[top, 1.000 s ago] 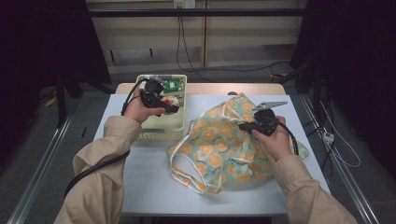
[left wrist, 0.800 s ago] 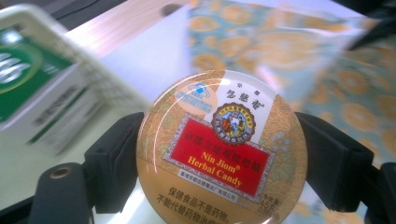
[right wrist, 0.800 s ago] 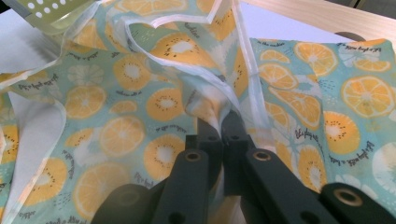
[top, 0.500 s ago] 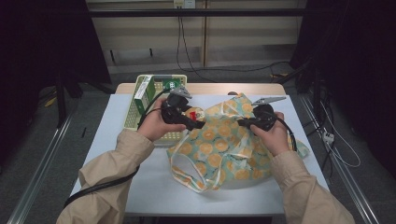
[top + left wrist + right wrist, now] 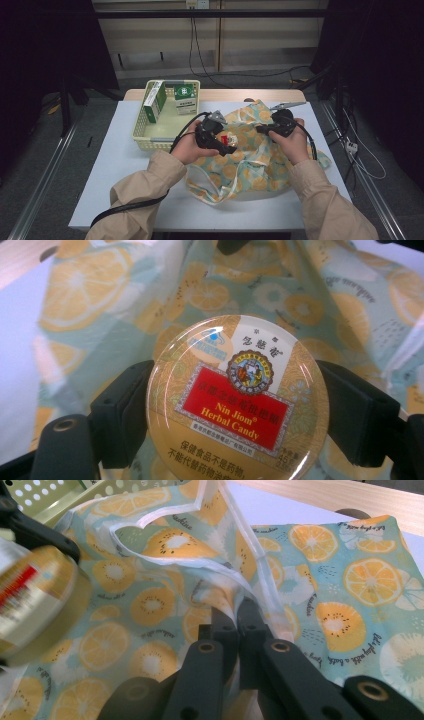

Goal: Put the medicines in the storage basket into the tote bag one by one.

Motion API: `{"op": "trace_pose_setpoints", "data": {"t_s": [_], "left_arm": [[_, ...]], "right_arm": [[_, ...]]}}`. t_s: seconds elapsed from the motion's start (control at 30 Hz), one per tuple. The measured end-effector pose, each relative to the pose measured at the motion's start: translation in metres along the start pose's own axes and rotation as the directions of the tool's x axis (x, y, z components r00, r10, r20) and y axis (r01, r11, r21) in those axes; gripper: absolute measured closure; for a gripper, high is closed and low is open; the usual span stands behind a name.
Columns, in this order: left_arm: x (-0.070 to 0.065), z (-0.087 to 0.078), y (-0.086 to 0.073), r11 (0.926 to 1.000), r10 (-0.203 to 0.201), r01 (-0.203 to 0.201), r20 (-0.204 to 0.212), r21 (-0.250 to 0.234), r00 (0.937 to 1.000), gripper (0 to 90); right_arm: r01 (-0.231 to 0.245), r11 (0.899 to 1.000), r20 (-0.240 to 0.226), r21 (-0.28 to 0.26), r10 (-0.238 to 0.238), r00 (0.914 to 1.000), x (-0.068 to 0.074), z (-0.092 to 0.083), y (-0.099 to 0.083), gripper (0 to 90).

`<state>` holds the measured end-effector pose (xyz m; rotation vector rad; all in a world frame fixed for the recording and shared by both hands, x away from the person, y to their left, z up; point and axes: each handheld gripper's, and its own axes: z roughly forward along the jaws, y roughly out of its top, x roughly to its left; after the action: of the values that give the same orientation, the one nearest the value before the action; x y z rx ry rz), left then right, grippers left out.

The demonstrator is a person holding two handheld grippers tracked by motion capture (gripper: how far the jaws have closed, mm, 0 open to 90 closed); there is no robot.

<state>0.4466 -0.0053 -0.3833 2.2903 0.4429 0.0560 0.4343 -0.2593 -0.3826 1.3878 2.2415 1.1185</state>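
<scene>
My left tool (image 5: 223, 143) grips a round candy tin (image 5: 235, 400) by its rim, one jaw on each side, label up. It hangs over the fruit-print bag (image 5: 250, 160) lying on the desk (image 5: 120, 185), near the bag's mouth. My right tool (image 5: 237, 611) is clamped shut on the bag's white-edged hem (image 5: 227, 570), holding one lip raised. A basket (image 5: 145, 131) with two boxes stands just left of the bag.

To do this step well, I judge I should lift the hem higher and pull it toward me so the mouth gapes, then bring the tin in low and flat, edge first, under the raised lip. I should release only once the tin sits well inside, so it can't catch on the hem or roll out.
</scene>
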Motion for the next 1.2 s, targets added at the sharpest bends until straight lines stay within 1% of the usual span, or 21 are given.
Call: {"op": "trace_pose_setpoints", "data": {"t_s": [0.1, 0.23, 0.27, 0.33, 0.4, 0.43, 0.47, 0.57, 0.6, 0.63, 0.67, 0.7, 0.73, 0.77, 0.9, 0.93, 1.0, 1.03, 1.1, 1.13, 1.2], "left_arm": [[0.0, 0.014, 0.0, 1.0, -0.005, 0.005, 0.009, 0.001, 0.9999, 20.6], [0.002, 0.03, -0.002, 0.9998, -0.007, 0.007, 0.005, 0.02, 1.0, 20.6], [0.003, 0.033, -0.002, 0.9994, -0.008, 0.008, -0.002, 0.034, 1.0, 20.7], [0.006, 0.041, -0.003, 0.9995, -0.02, 0.02, -0.005, 0.025, 0.9998, 20.7], [0.01, 0.048, -0.003, 0.9993, -0.017, 0.018, -0.019, 0.032, 0.9997, 20.7], [0.01, 0.051, -0.003, 0.9985, -0.021, 0.024, -0.059, 0.049, 0.998, 20.6], [0.013, 0.054, -0.003, 0.999, -0.03, 0.031, -0.024, 0.033, 0.9992, 20.7], [0.017, 0.063, -0.002, 0.9984, -0.044, 0.045, -0.031, 0.035, 0.9986, 20.6], [0.02, 0.065, -0.001, 0.9984, -0.028, 0.03, -0.036, 0.048, 0.999, 20.6], [0.019, 0.067, 0.0, 0.9979, -0.041, 0.044, -0.066, 0.047, 0.997, 20.6], [0.022, 0.07, 0.0, 0.9979, -0.048, 0.05, -0.043, 0.04, 0.9979, 20.6], [0.023, 0.071, 0.001, 0.9977, -0.049, 0.051, -0.043, 0.044, 0.9979, 20.6], [0.024, 0.073, 0.002, 0.9981, -0.043, 0.046, -0.055, 0.042, 0.9976, 20.6], [0.025, 0.075, 0.003, 0.9978, -0.054, 0.056, -0.052, 0.035, 0.9972, 20.6], [0.029, 0.079, 0.008, 0.9979, -0.064, 0.064, -0.084, 0.004, 0.9944, 20.6], [0.03, 0.08, 0.008, 0.9982, -0.059, 0.059, -0.084, -0.005, 0.9947, 20.5], [0.031, 0.083, 0.007, 0.997, -0.077, 0.076, -0.068, -0.012, 0.9948, 20.0], [0.03, 0.083, 0.006, 0.9971, -0.076, 0.075, -0.067, -0.011, 0.9949, 18.8], [0.028, 0.081, 0.005, 0.9976, -0.068, 0.069, -0.065, 0.004, 0.9956, 15.3], [0.027, 0.08, 0.005, 0.9976, -0.068, 0.069, -0.052, 0.003, 0.9963, 14.4], [0.024, 0.073, 0.004, 0.9986, -0.051, 0.052, -0.046, 0.011, 0.9976, 13.2]], "right_arm": [[-0.002, 1.0, -0.003, -0.004, 0.002, 1.0, 0.0, 0.001, 0.0, 89.4], [0.004, 1.0, -0.005, -0.001, -0.004, 1.0, 0.001, 0.003, 0.0, 89.4], [0.002, 1.0, -0.007, -0.003, -0.002, 1.0, 0.002, 0.003, 0.0, 89.4], [-0.004, 1.0, -0.008, 0.0, 0.004, 1.0, 0.003, 0.004, 0.0, 89.4], [0.001, 1.0, -0.009, 0.002, -0.001, 1.0, 0.004, 0.005, 0.0, 89.3], [0.001, 1.0, -0.012, 0.001, -0.001, 0.9999, 0.004, 0.005, 0.0, 89.3], [0.001, 1.0, -0.014, 0.001, -0.001, 0.9999, 0.005, 0.006, 0.0, 89.3], [0.0, 1.0, -0.014, 0.004, 0.0, 0.9999, 0.005, 0.007, 0.0, 89.3], [-0.001, 1.0, -0.015, 0.007, 0.002, 0.9999, 0.006, 0.008, 0.0, 89.3], [0.004, 1.0, -0.016, 0.005, -0.004, 0.9999, 0.006, 0.008, 0.0, 89.4], [0.003, 1.0, -0.017, 0.005, -0.003, 0.9999, 0.006, 0.008, 0.0, 89.4], [0.001, 1.0, -0.017, 0.01, -0.001, 0.9999, 0.006, 0.009, 0.0, 89.4], [0.0, 1.0, -0.017, 0.008, 0.0, 0.9999, 0.006, 0.009, 0.0, 89.4], [-0.002, 1.0, -0.02, 0.008, 0.002, 0.9998, 0.006, 0.009, 0.0, 89.3], [-0.006, 1.0, -0.022, 0.007, 0.007, 0.9997, 0.007, 0.01, 0.0, 89.3], [-0.008, 1.0, -0.025, 0.007, 0.008, 0.9997, 0.007, 0.01, 0.0, 89.3], [-0.005, 1.0, -0.023, 0.007, 0.005, 0.9997, 0.007, 0.01, 0.0, 89.3], [-0.007, 1.0, -0.025, 0.009, 0.008, 0.9997, 0.007, 0.01, 0.0, 89.3], [-0.004, 1.0, -0.026, 0.004, 0.004, 0.9997, 0.007, 0.009, 0.0, 89.3], [-0.005, 1.0, -0.026, 0.004, 0.005, 0.9997, 0.007, 0.009, 0.0, 89.3], [-0.01, 1.0, -0.027, 0.004, 0.01, 0.9996, 0.007, 0.009, -0.001, 89.3]]}}
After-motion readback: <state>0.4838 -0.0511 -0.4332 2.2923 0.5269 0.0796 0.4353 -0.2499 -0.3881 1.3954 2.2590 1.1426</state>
